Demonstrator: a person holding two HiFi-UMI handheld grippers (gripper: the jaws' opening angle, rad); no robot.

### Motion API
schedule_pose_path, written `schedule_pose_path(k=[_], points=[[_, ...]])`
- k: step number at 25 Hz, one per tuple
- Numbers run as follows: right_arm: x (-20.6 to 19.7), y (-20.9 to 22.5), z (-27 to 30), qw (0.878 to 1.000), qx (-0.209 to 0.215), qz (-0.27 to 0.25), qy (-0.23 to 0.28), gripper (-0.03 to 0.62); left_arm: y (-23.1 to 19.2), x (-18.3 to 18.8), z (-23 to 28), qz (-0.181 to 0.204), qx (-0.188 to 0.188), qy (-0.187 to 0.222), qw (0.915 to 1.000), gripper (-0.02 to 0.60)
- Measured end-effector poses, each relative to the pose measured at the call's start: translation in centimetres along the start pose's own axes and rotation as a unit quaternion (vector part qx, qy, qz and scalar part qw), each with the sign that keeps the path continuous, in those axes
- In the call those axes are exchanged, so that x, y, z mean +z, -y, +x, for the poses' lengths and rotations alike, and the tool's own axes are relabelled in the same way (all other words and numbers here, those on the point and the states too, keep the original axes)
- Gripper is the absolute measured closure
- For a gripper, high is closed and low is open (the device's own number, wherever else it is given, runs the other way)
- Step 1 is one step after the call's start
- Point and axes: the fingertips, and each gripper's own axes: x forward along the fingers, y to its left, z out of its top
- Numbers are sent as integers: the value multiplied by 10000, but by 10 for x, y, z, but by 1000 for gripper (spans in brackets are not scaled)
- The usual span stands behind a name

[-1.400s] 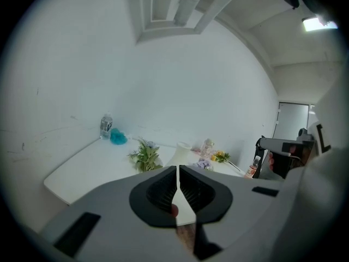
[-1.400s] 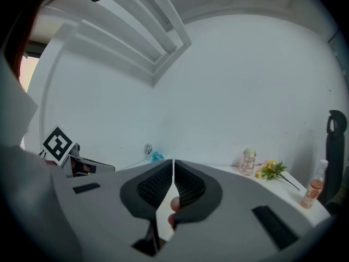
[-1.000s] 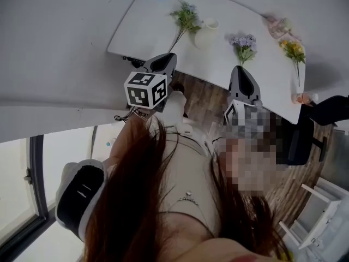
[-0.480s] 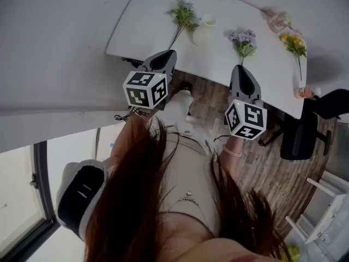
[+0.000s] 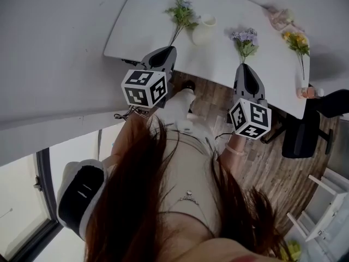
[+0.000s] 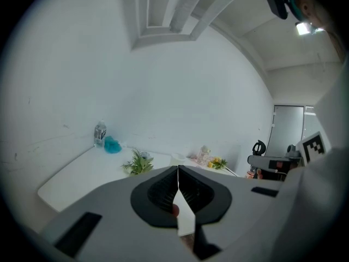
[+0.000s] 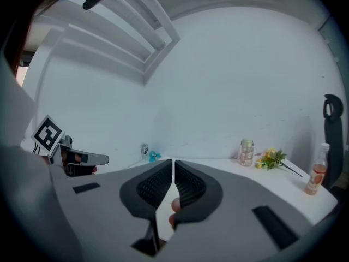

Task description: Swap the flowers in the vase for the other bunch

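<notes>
- White table (image 5: pixel 218 64) spans the far side against a plain white wall. Wood floor (image 5: pixel 207 100) shows on your side of it.
- Vase (image 5: pixel 204 30): white, mid-table, toward the far edge.
- Green bunch (image 5: pixel 181 15): just left of the vase, stem running toward the near edge. Can't tell if it touches the vase.
- Purple bunch (image 5: pixel 245 40): flat on the table right of the vase, stem toward you, just past your right tool's tip.
- Yellow bunch (image 5: pixel 297 41): far right on the table, well apart from the vase. Orange bottle (image 5: pixel 305 93) stands at the right end.
- Left gripper (image 5: pixel 161 54): you hold it out in front of your chest, aimed at the table and tipped slightly down. Its tip is over the near edge, left of the vase. Jaws pressed together, nothing between them.
- Right gripper (image 5: pixel 243 70): same pose, roughly parallel to the left one. Its tip is at the near edge, and your right wrist (image 5: pixel 233 149) shows behind its marker cube. Jaws closed, empty.
</notes>
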Motion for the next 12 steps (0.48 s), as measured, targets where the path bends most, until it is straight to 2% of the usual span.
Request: schedule_pose_path(k=[6, 12], points=[[0, 18, 25, 9999, -99, 67, -14, 559, -15, 9, 29, 5, 7, -25, 10000, 575], [-1, 40, 41, 9994, -234, 85, -238, 559, -21, 27, 50, 33, 51, 19, 10000, 575]])
